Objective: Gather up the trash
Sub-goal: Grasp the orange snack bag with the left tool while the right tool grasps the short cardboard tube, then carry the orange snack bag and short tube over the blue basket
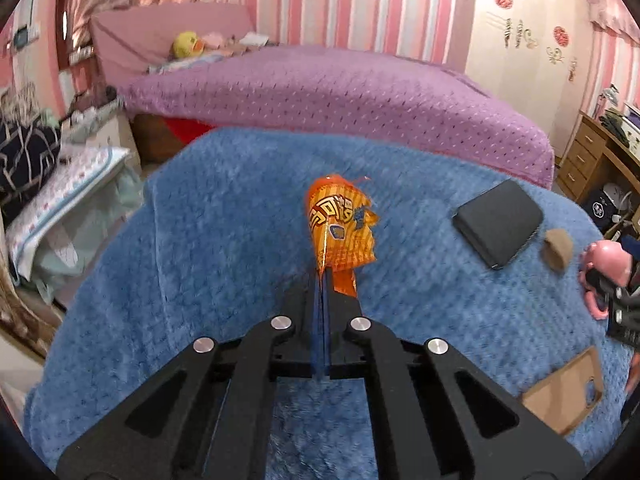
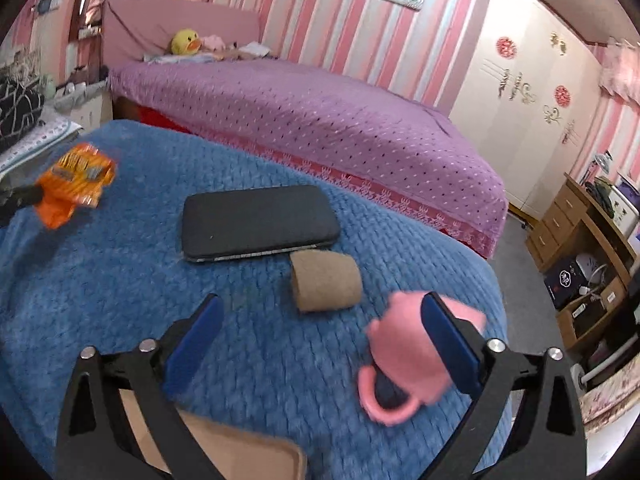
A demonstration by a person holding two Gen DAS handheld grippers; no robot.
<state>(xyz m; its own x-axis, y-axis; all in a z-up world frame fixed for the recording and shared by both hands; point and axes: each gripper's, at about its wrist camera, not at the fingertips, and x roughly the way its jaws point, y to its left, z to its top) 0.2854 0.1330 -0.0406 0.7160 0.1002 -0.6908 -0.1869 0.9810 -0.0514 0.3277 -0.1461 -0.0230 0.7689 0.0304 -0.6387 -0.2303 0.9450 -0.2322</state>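
Above blue tabletop: left hand-held gripper (image 1: 325, 276) pinching wrapper (image 1: 340, 228); right hand-held gripper (image 2: 320, 312) spread. Keep pinch firm, lift clear, next cardboard roll (image 2: 326, 280).

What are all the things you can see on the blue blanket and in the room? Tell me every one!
snack wrapper: 1, orange, pinched in the left gripper above the blanket
phone case: 1, black, flat on the blanket's middle
cardboard tube: 1, brown, lying beside the phone case
mug: 1, pink, right side of the blanket, by the right gripper's finger
cardboard piece: 1, tan, flat at the blanket's near edge
blanket: 1, blue, fluffy, under everything
bed: 1, purple cover, behind
duck toy: 1, yellow, at the bed's head
wardrobe: 1, cream, right wall
desk: 1, wooden, far right
left gripper: 1, black, shut
right gripper: 1, black with blue pads, open
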